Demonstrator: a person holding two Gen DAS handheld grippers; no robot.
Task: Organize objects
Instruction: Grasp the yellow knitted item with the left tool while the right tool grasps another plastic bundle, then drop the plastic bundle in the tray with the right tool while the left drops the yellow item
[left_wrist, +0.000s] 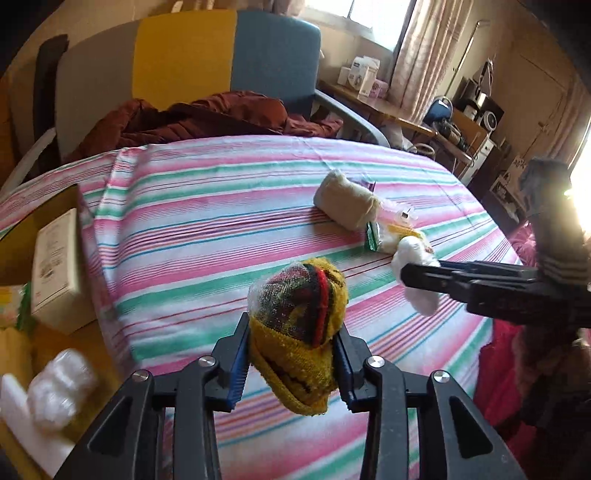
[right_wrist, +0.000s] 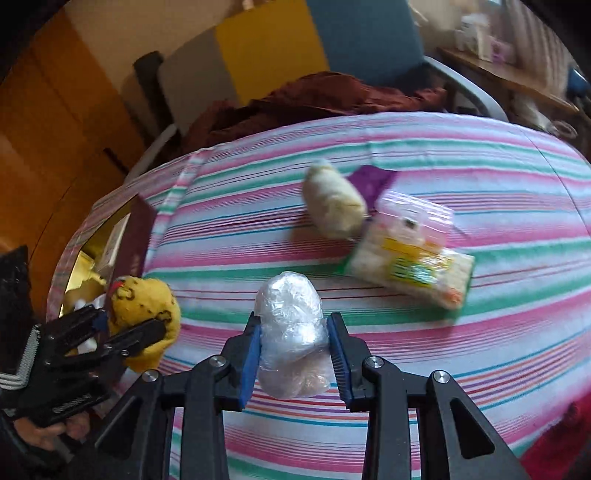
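Note:
My left gripper (left_wrist: 293, 332) is shut on a yellow knitted bundle (left_wrist: 299, 295) with red and dark stripes, partly wrapped in clear film and held above the striped cover. In the right wrist view the same gripper (right_wrist: 125, 328) and yellow bundle (right_wrist: 147, 306) show at the left. My right gripper (right_wrist: 293, 328) is shut on a white bundle in clear plastic wrap (right_wrist: 290, 314). The left wrist view shows that gripper (left_wrist: 417, 275) at the right with the white bundle (left_wrist: 421, 299). A beige rolled bundle (right_wrist: 334, 206) and a food packet (right_wrist: 410, 266) lie further back.
A pink, green and white striped cover (left_wrist: 203, 221) spreads over the surface. An open cardboard box (left_wrist: 55, 266) holding a white carton sits at the left edge. A purple packet (right_wrist: 373, 181) lies behind the beige roll. A chair with a brown jacket (left_wrist: 192, 118) stands behind.

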